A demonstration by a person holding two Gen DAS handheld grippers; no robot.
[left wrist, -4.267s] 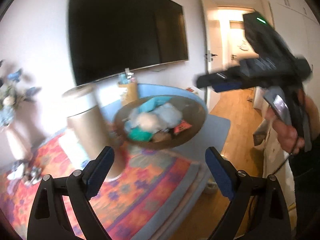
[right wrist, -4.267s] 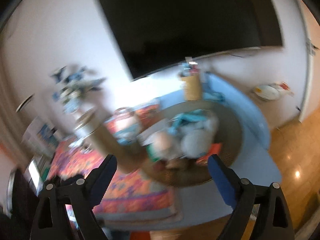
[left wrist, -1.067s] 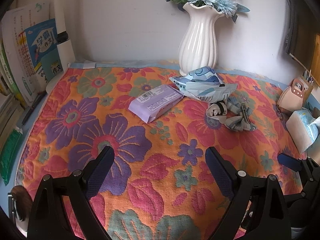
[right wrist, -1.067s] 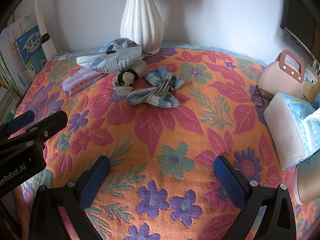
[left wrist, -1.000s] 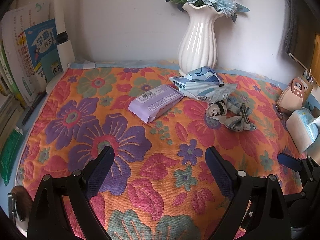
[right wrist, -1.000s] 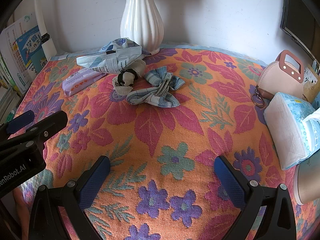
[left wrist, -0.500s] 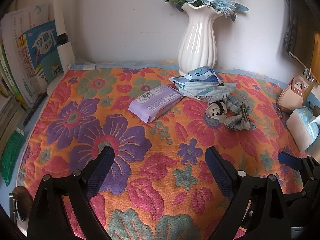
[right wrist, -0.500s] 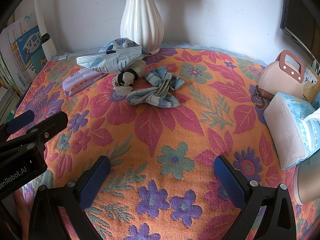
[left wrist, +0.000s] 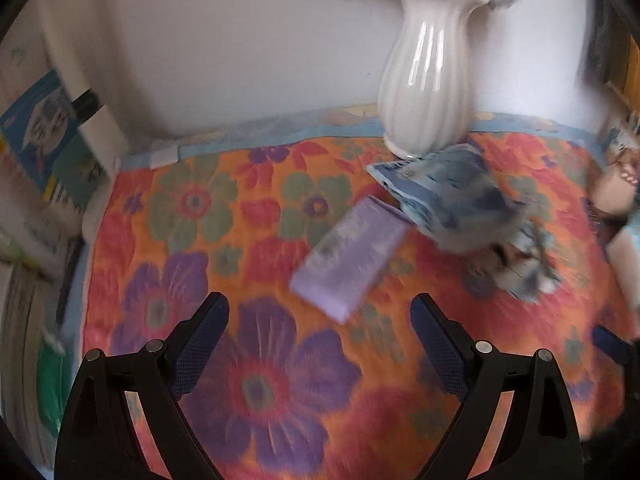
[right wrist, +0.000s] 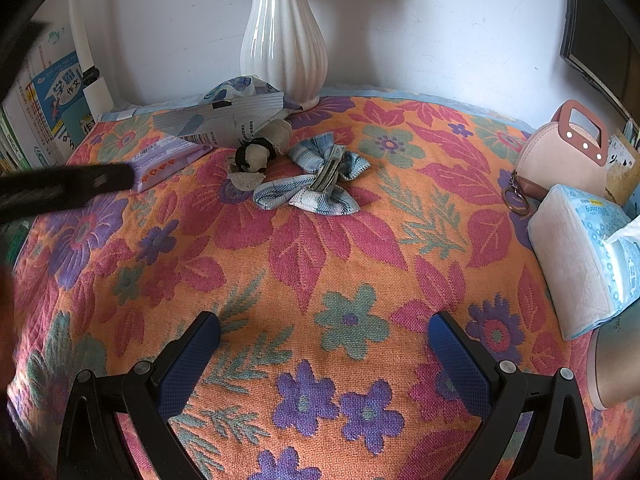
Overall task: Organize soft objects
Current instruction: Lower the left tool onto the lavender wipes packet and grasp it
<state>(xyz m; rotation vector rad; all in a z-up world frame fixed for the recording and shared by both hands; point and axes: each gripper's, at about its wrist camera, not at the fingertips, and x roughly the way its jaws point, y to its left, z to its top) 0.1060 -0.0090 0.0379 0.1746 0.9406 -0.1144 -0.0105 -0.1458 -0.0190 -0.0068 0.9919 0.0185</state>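
The purple wipes pack point(left wrist: 349, 257) lies flat on the floral cloth point(right wrist: 344, 256) beside the blue-white packet point(left wrist: 436, 196), below the white vase point(left wrist: 430, 76), its long axis running diagonally from near-left to far-right. Compared with half a second earlier, the left gripper point(left wrist: 320, 344) has advanced toward the pack, fingers spread and empty, suggesting this pack is its target. The right gripper point(right wrist: 324, 354) hovers unchanged, fingers likewise spread and empty.

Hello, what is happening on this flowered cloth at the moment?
A person holds two grippers over the flowered cloth. Both the left gripper and the right gripper are open and empty. The purple packet, blue-white packet, bow clip and small scrunchie lie untouched near the white vase.
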